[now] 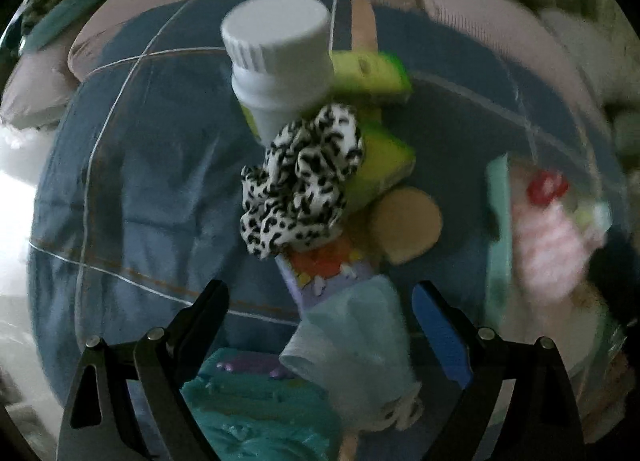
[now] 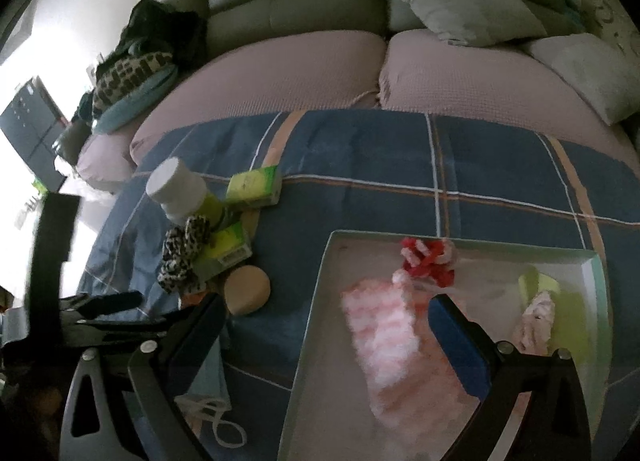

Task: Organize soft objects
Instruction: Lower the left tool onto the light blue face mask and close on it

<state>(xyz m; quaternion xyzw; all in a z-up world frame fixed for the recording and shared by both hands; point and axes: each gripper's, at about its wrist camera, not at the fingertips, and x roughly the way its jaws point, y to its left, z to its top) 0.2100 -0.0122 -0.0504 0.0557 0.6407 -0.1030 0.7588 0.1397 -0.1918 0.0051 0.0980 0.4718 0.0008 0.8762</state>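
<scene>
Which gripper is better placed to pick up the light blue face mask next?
Left. The left gripper hangs open right over the face mask; the right gripper sits above the box.

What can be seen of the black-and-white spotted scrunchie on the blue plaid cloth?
The scrunchie is a ruffled ring of soft fabric, white with black spots. It lies bunched in the pile of items on the blue plaid cloth, leaning against the white bottle and the yellow-green boxes, with its lower edge over a colourful packet. In the right wrist view it sits left of the tray. No tool touches it.
</scene>
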